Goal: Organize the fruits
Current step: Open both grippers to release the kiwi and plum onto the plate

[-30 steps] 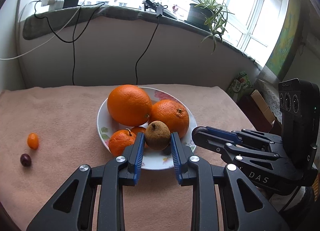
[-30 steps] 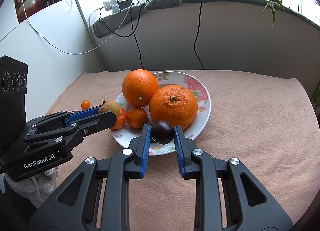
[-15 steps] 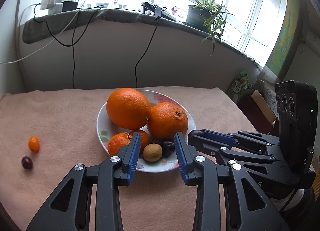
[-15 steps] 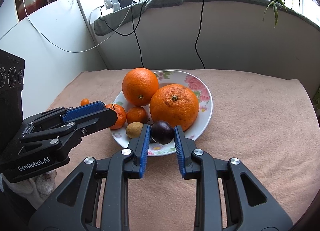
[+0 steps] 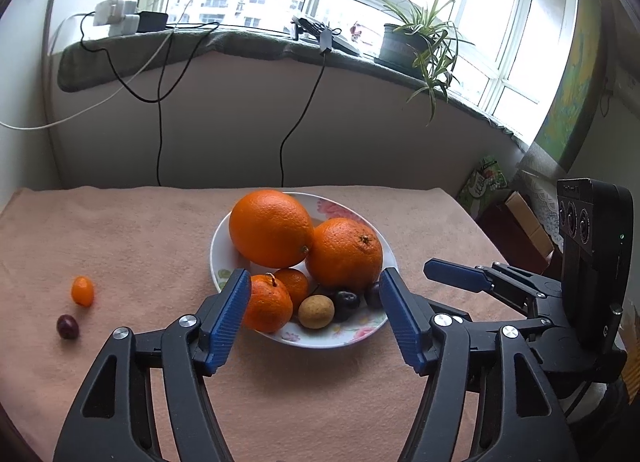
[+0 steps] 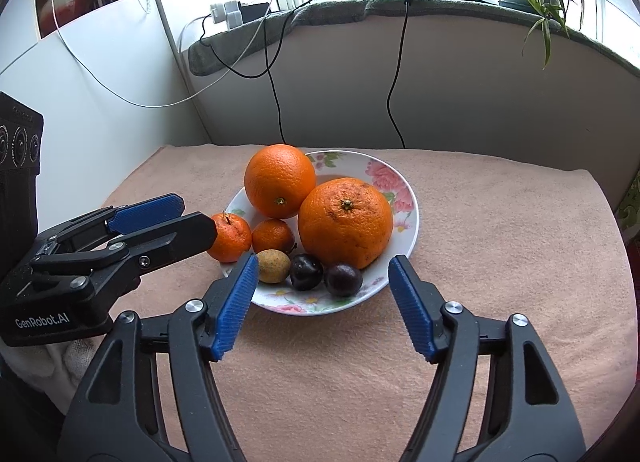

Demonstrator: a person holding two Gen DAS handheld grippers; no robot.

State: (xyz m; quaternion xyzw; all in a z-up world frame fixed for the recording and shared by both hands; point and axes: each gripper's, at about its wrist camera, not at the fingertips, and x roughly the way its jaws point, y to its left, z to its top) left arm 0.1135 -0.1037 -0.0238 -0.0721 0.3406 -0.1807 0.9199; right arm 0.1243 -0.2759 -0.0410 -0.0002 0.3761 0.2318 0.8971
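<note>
A floral plate (image 5: 294, 338) (image 6: 410, 198) holds two big oranges (image 5: 271, 227) (image 6: 345, 222), two small tangerines (image 5: 267, 304) (image 6: 273, 235), a brown longan-like fruit (image 5: 316, 311) (image 6: 273, 265) and two dark plums (image 6: 306, 271) (image 6: 343, 279). My left gripper (image 5: 314, 282) hovers at the plate's near rim, jaws opening, nothing pinched between them. My right gripper (image 6: 323, 266) stands at the near rim too, jaws opening, with the fruits lying free in the plate beyond its pads. A kumquat (image 5: 82, 291) and a dark plum (image 5: 67, 326) lie on the cloth at the left.
A pink cloth (image 6: 500, 246) covers the table. Behind it runs a sill with cables (image 5: 160, 74), chargers and a potted plant (image 5: 416, 42). A white panel (image 6: 100, 74) stands at the table's left side. Boxes (image 5: 524, 218) sit beyond the right edge.
Both grippers have opened. The left one let the brown fruit drop into the plate; the right one released its dark plum, which now lies beside the other plum.
</note>
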